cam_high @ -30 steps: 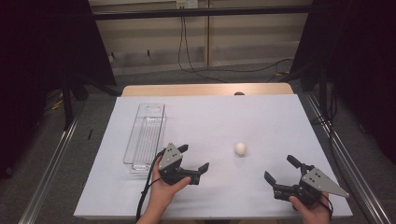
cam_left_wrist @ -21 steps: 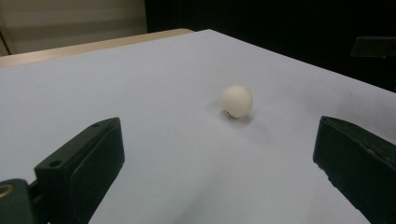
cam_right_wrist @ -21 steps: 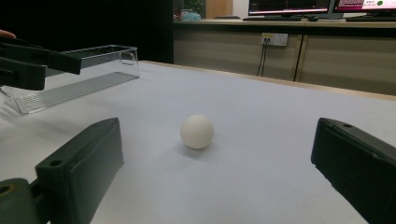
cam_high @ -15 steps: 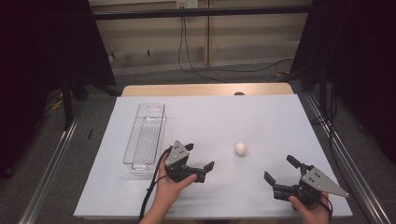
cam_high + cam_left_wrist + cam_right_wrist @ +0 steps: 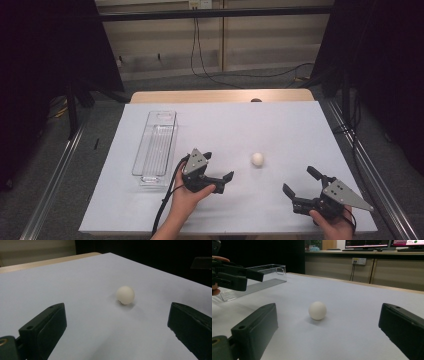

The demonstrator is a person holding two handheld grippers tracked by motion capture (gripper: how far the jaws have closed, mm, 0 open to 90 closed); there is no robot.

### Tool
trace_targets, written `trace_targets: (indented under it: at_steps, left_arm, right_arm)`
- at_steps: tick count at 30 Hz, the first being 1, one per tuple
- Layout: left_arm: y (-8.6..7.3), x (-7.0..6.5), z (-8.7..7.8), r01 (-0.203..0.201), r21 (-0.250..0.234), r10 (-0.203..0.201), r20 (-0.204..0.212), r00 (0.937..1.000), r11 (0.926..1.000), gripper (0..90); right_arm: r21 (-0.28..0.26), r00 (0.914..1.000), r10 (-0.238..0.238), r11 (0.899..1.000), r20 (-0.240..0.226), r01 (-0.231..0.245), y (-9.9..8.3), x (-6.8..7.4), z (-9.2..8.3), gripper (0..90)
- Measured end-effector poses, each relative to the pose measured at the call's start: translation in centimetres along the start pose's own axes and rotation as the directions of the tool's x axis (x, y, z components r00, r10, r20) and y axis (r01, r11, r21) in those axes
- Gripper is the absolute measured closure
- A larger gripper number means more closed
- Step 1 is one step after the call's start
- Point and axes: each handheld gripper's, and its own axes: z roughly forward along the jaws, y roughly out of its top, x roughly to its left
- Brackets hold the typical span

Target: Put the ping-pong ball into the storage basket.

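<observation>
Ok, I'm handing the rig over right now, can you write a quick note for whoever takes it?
Left gripper: jaws open, holding nothing, pointed at the white ball from its left, apart from it.
Right gripper: jaws open, holding nothing, near the table's front right, also facing the ball.
The ball sits loose on the white table cover; the clear plastic tray lies on the left with nothing visible inside.
Done: nothing grasped yet.
Left: probably close on the ball with the left gripper, then move it, perhaps to the tray.

No legible text — none anywhere
</observation>
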Motion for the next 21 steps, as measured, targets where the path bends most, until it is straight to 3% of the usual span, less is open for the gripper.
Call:
trace_targets:
  at_steps: [21]
  left_arm:
    - [0.3, -0.4, 1.5, -0.005, 0.027, 0.005, 0.009, 0.9999, 0.9996, 2.4]
  right_arm:
    - [-0.002, 1.0000, 0.002, 1.000, 0.002, -0.002, 0.0, 0.0, 0.0, 1.7]
